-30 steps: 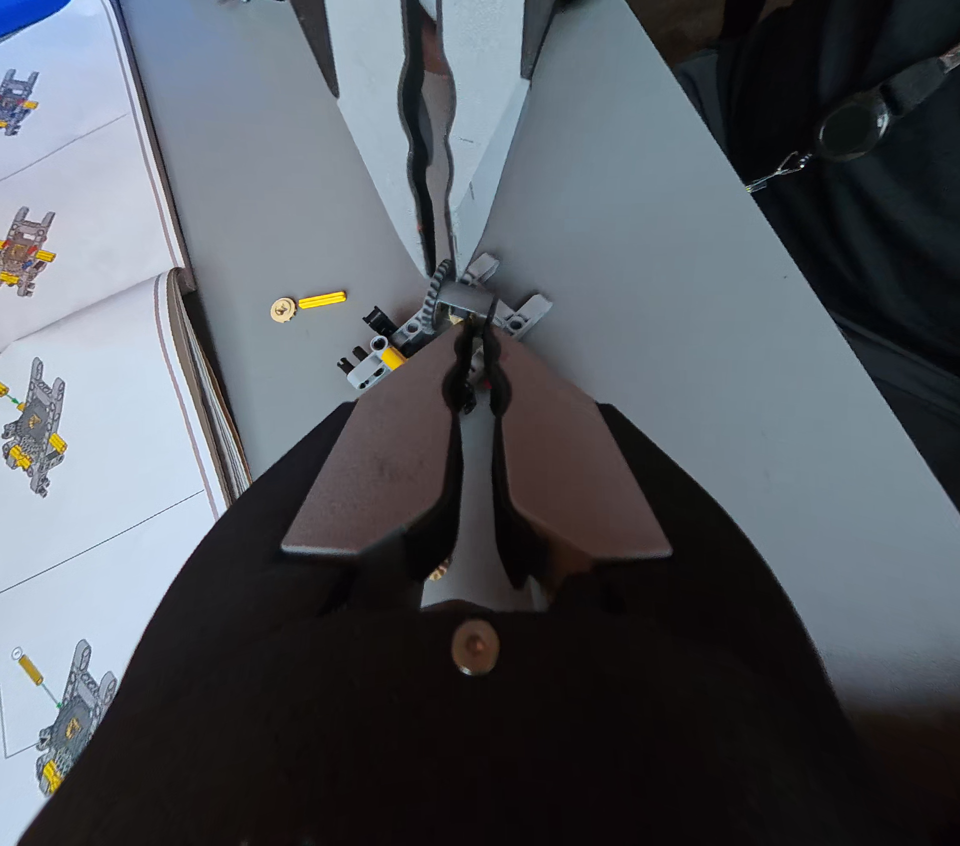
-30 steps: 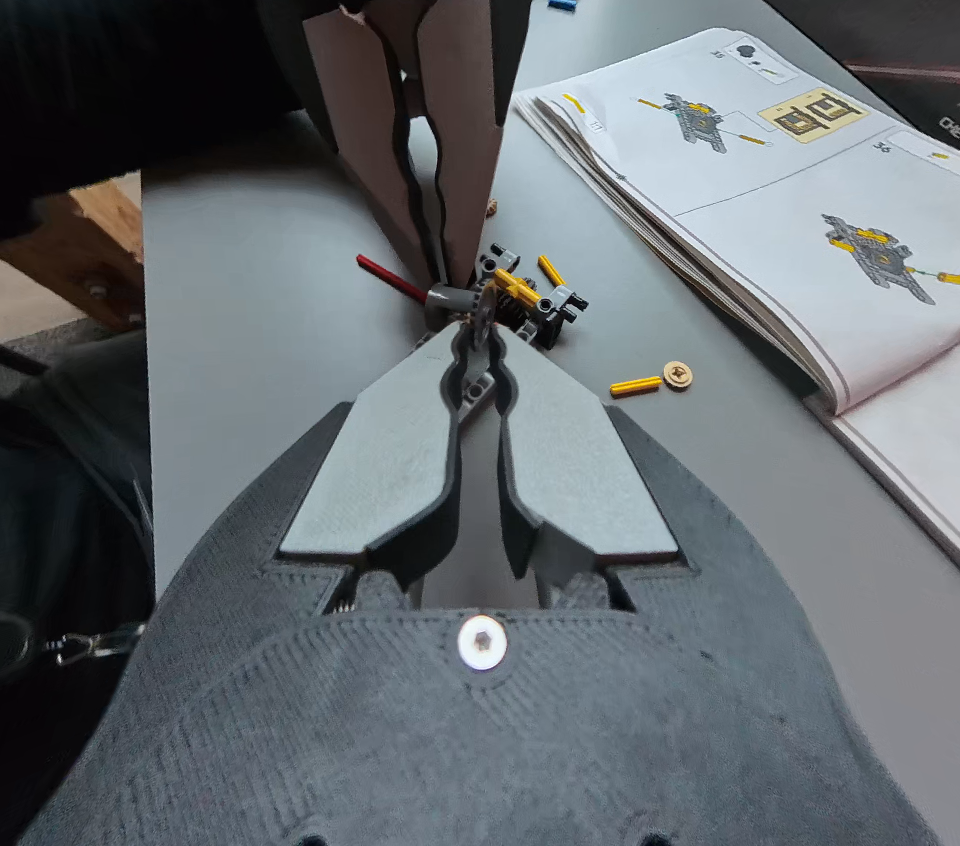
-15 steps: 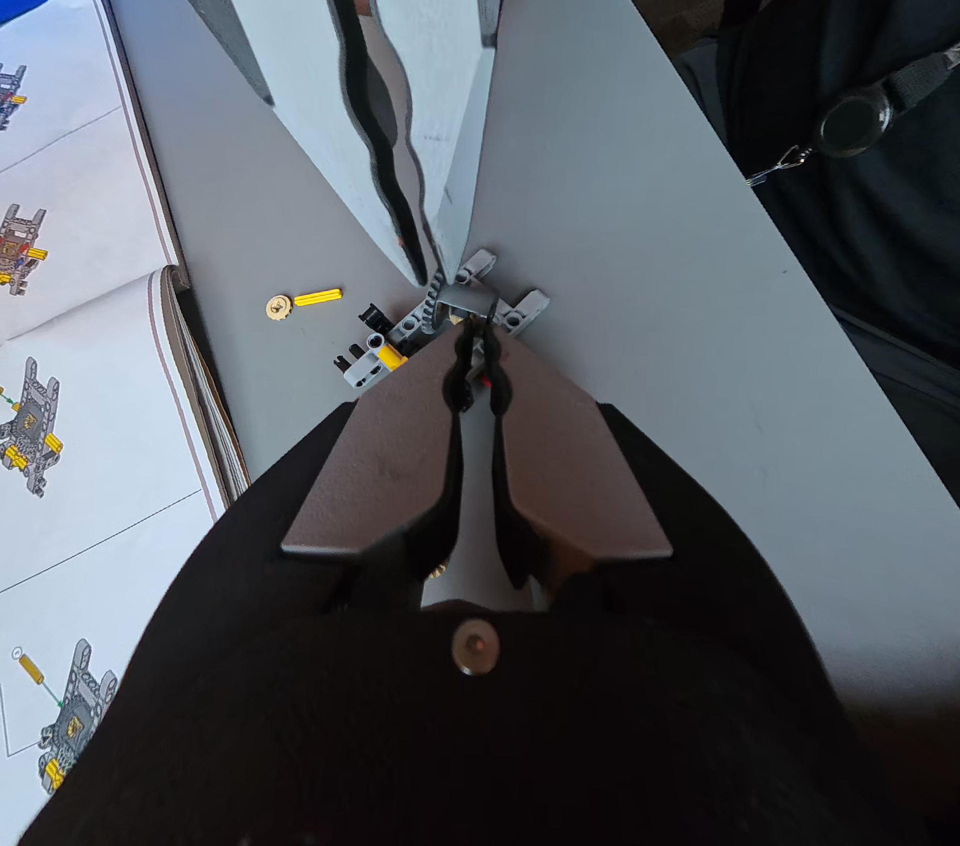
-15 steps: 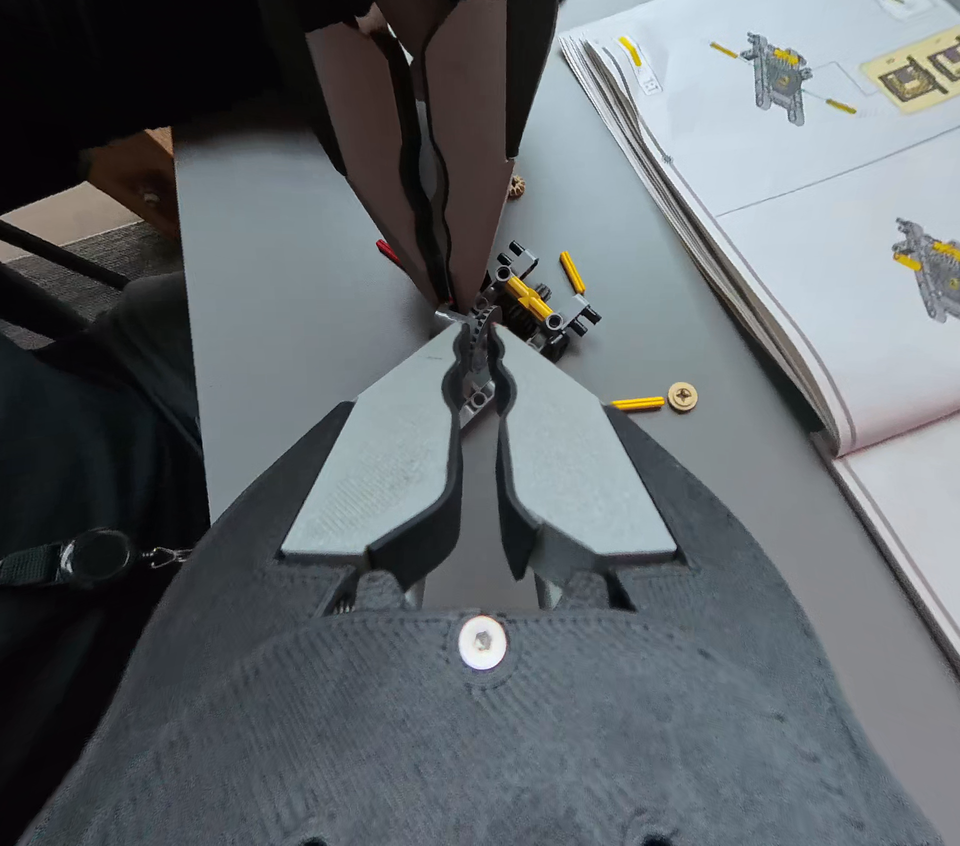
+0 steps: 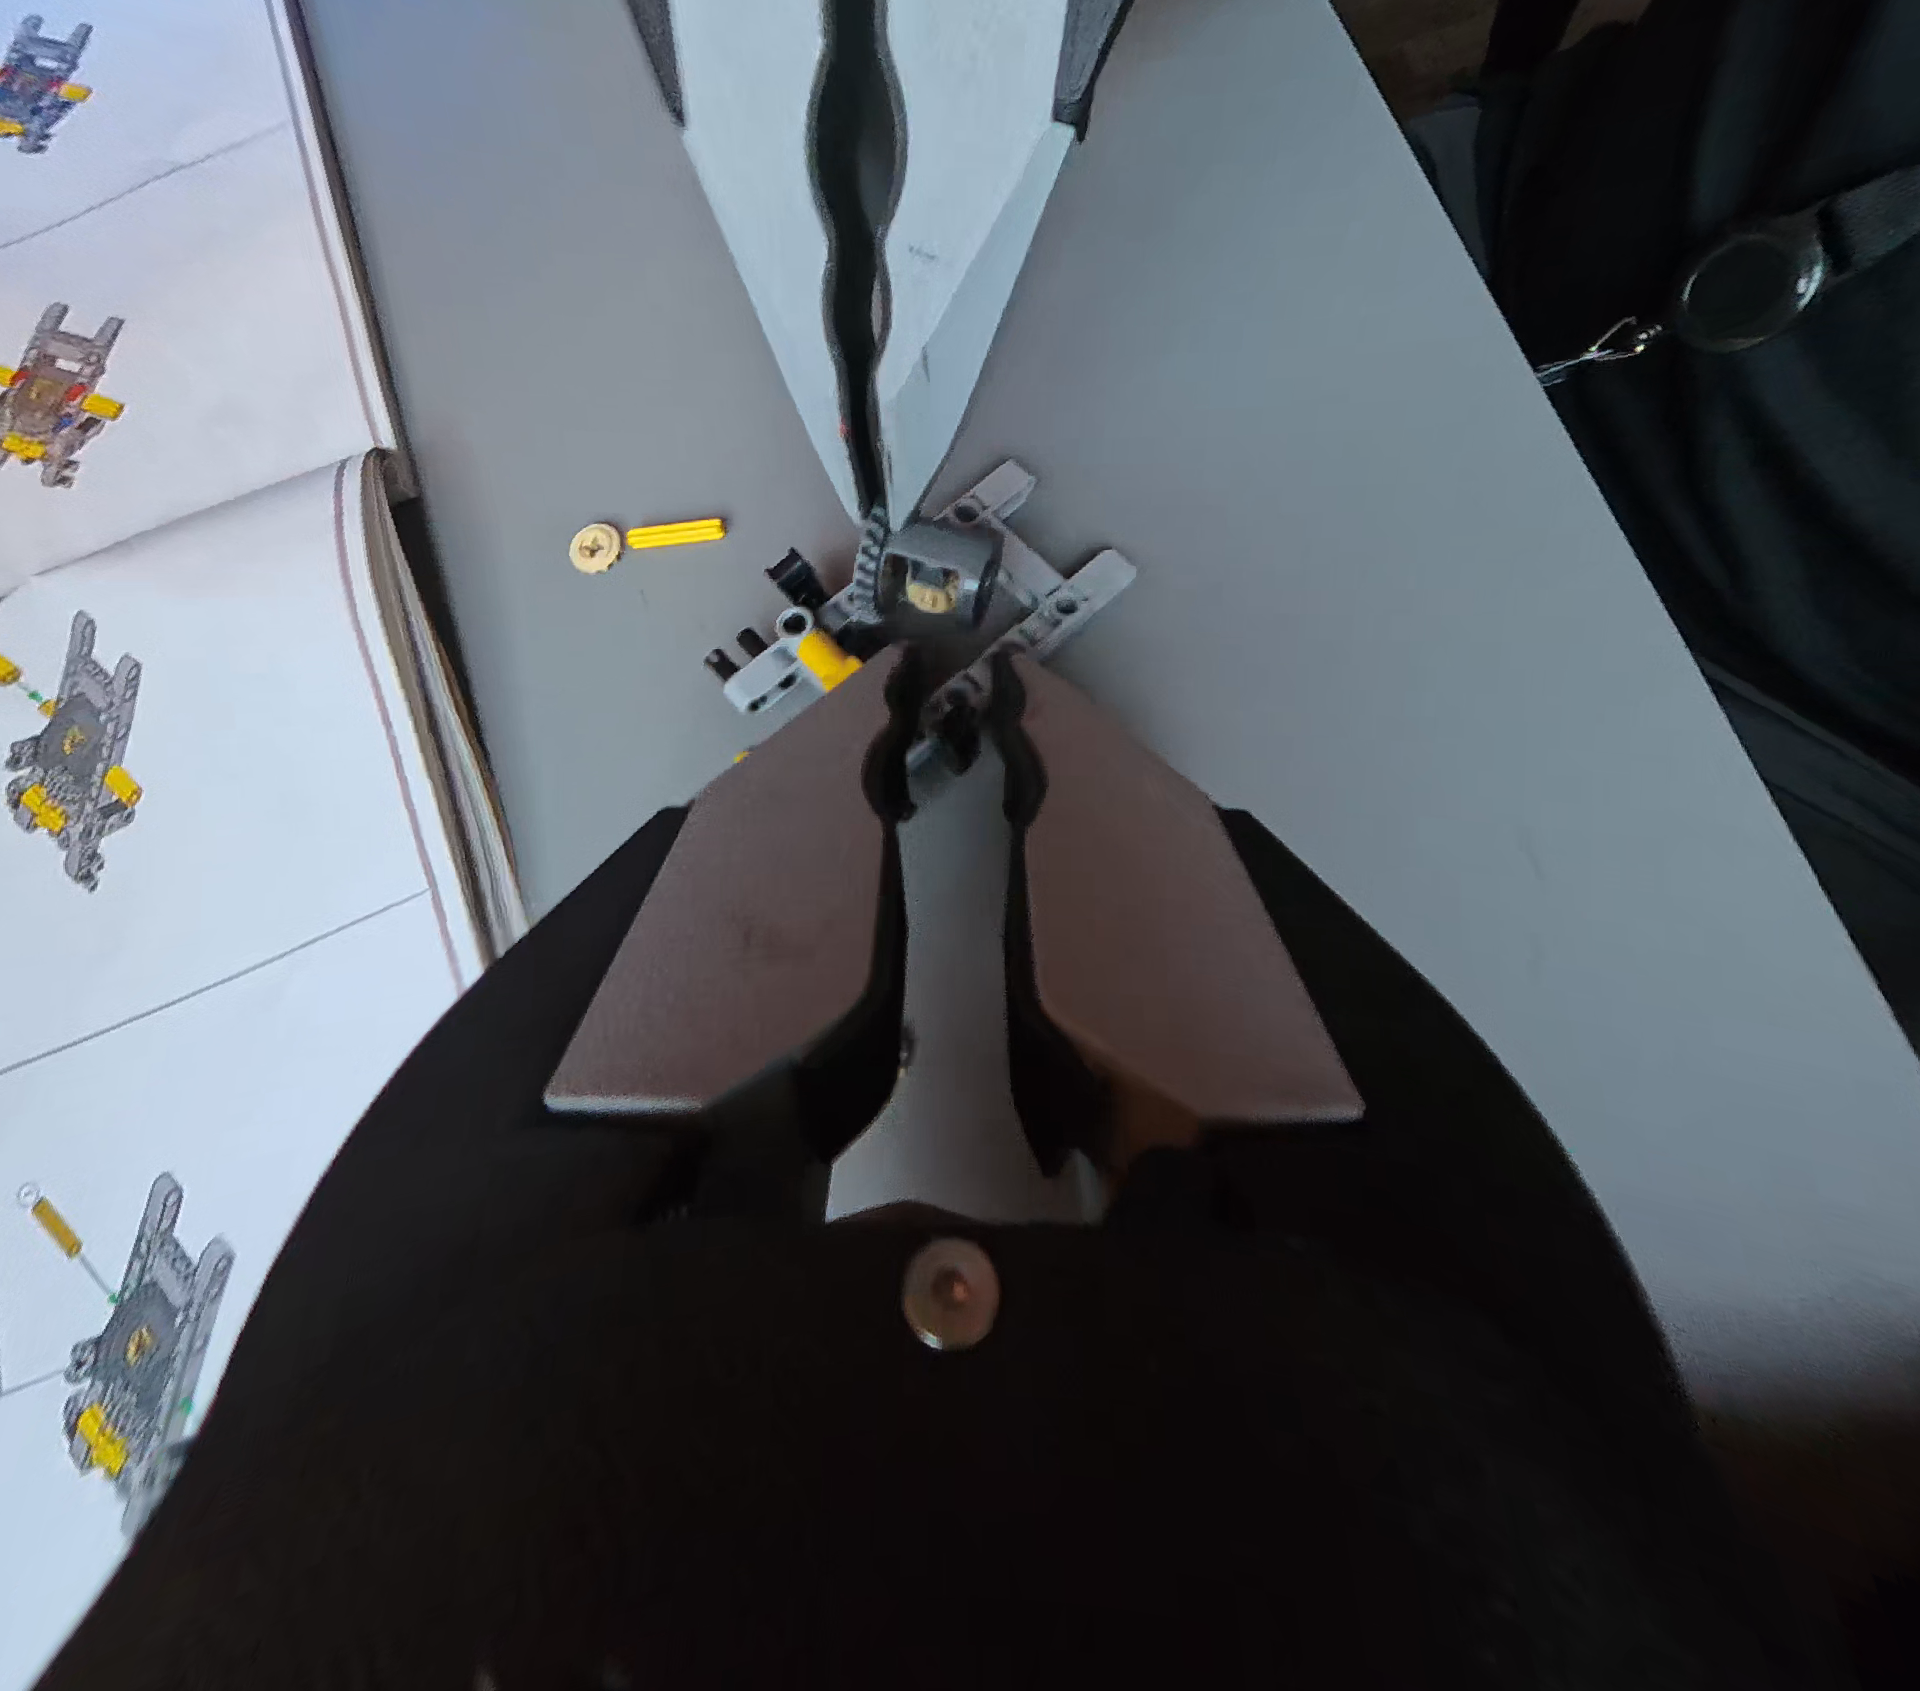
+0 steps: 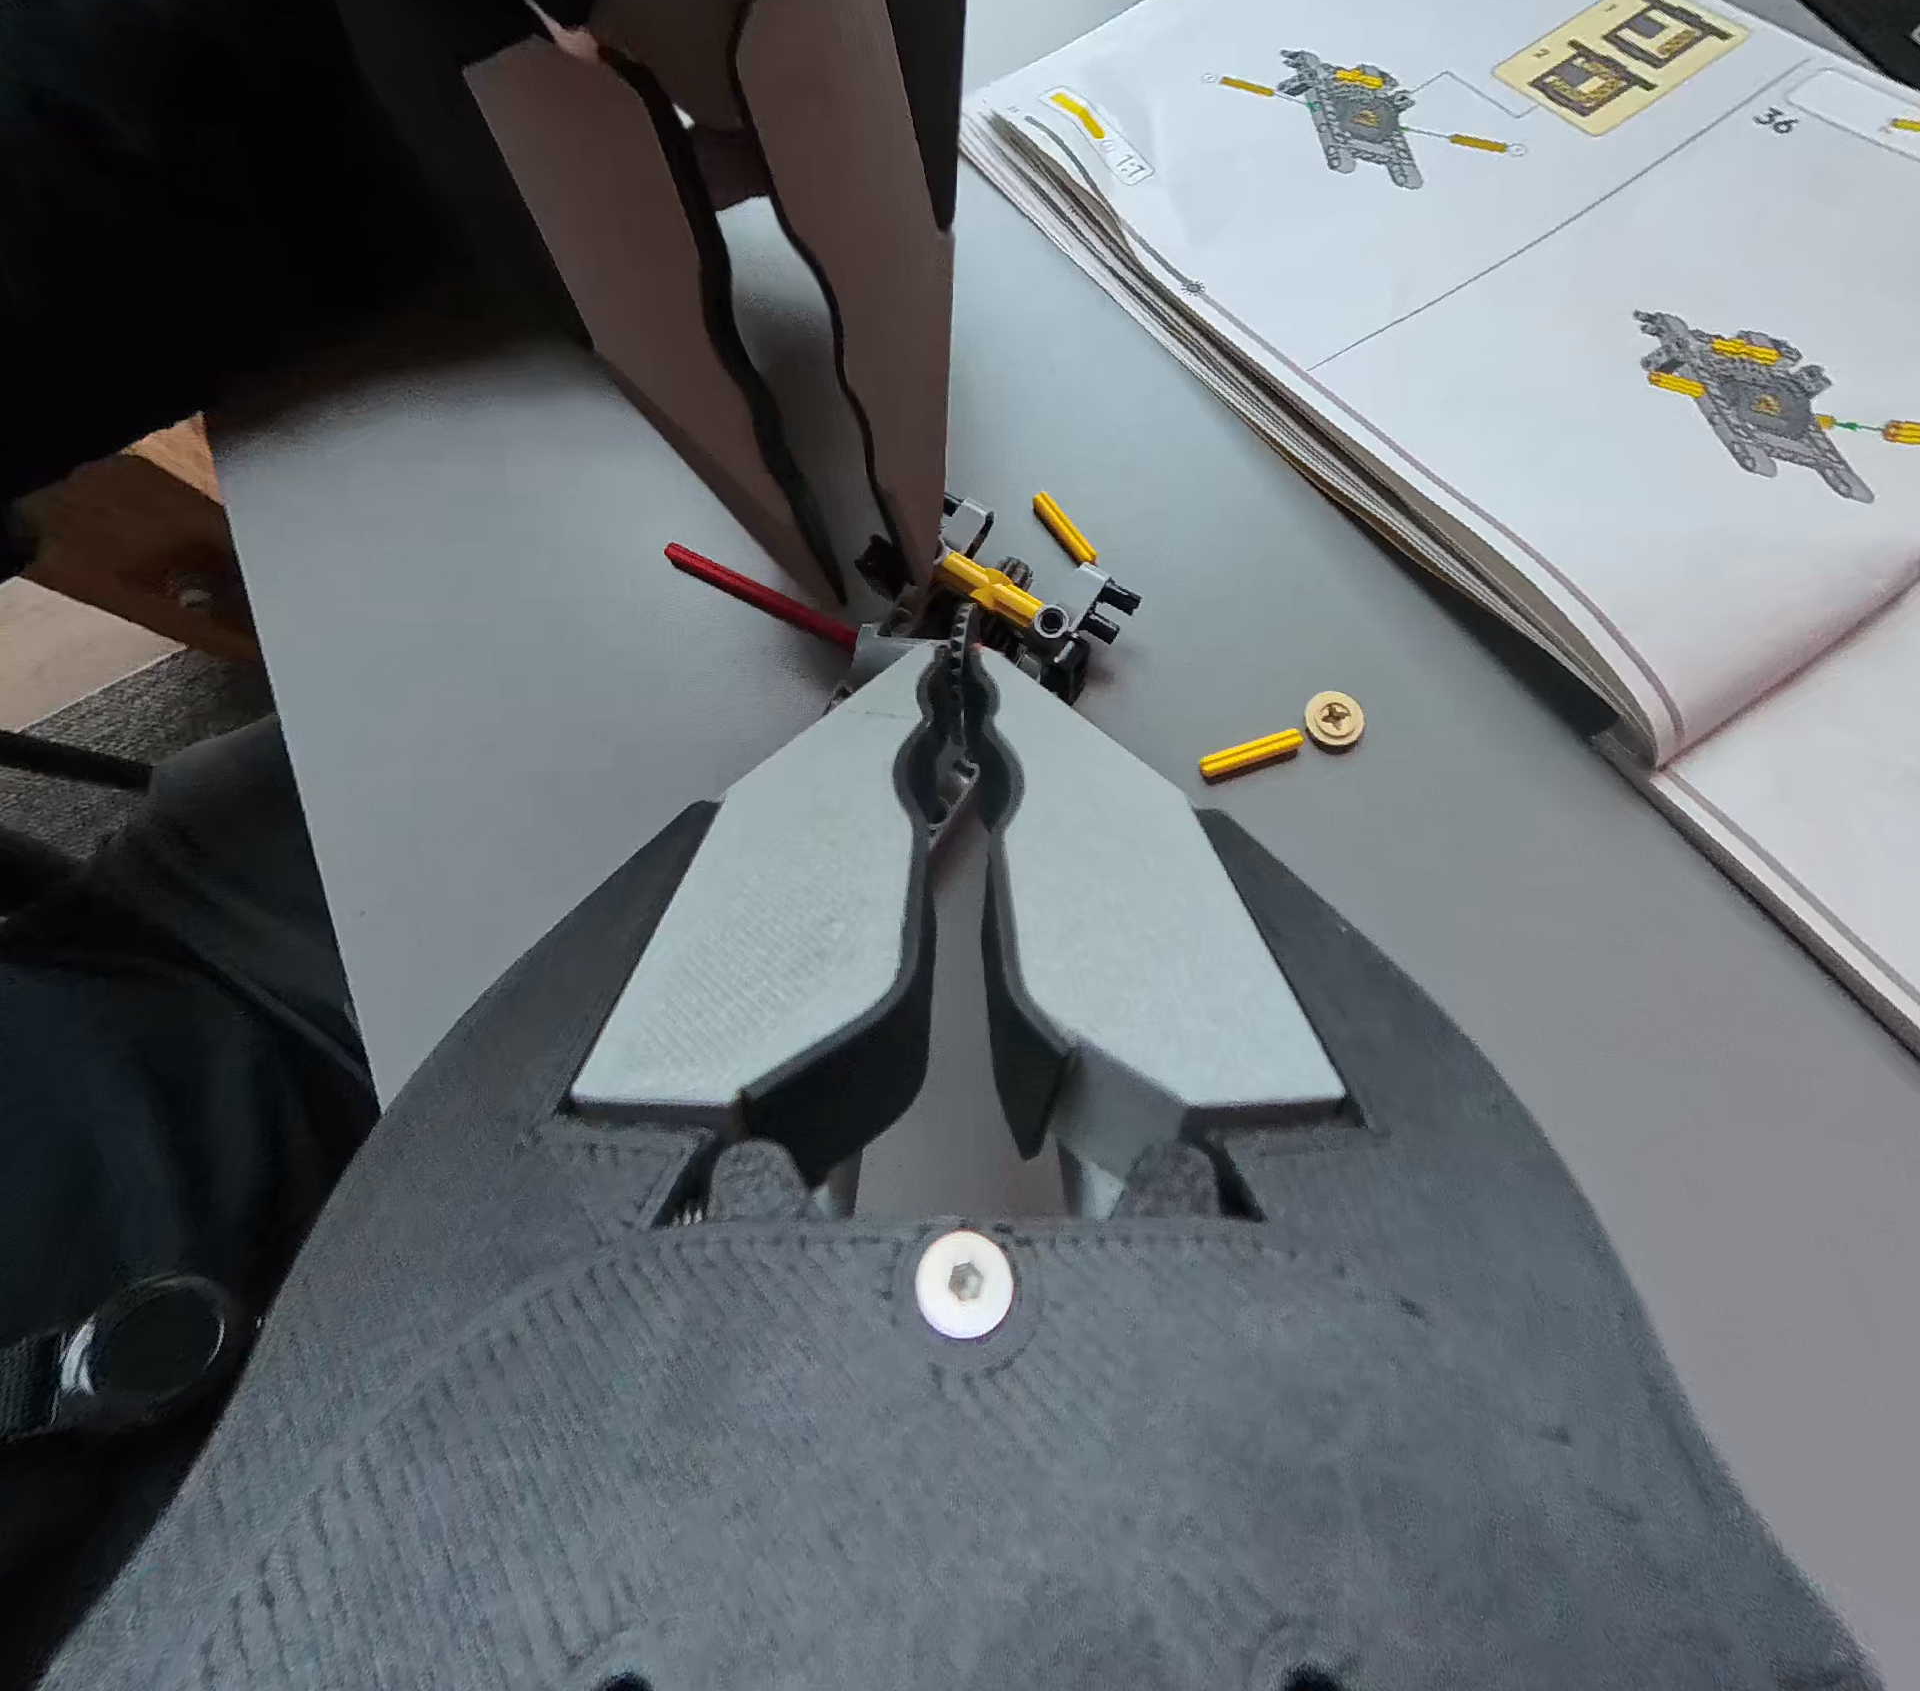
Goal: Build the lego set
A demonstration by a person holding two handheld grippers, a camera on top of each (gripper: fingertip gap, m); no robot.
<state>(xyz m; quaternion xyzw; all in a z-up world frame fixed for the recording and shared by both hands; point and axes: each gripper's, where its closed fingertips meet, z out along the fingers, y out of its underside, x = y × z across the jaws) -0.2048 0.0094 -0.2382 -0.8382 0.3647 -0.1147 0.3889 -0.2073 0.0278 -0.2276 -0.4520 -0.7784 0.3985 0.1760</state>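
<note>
Both tools, left tool (image 5: 951, 691) and right tool (image 6: 961, 685), clamped on small lego assembly (image 5: 935, 592): light, rigid, pins pop loose easily, grip grey frame.

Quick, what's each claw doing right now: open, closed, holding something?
Left gripper: closed on the near end of the lego assembly.
Right gripper: closed on that assembly's toothed gear.
</note>
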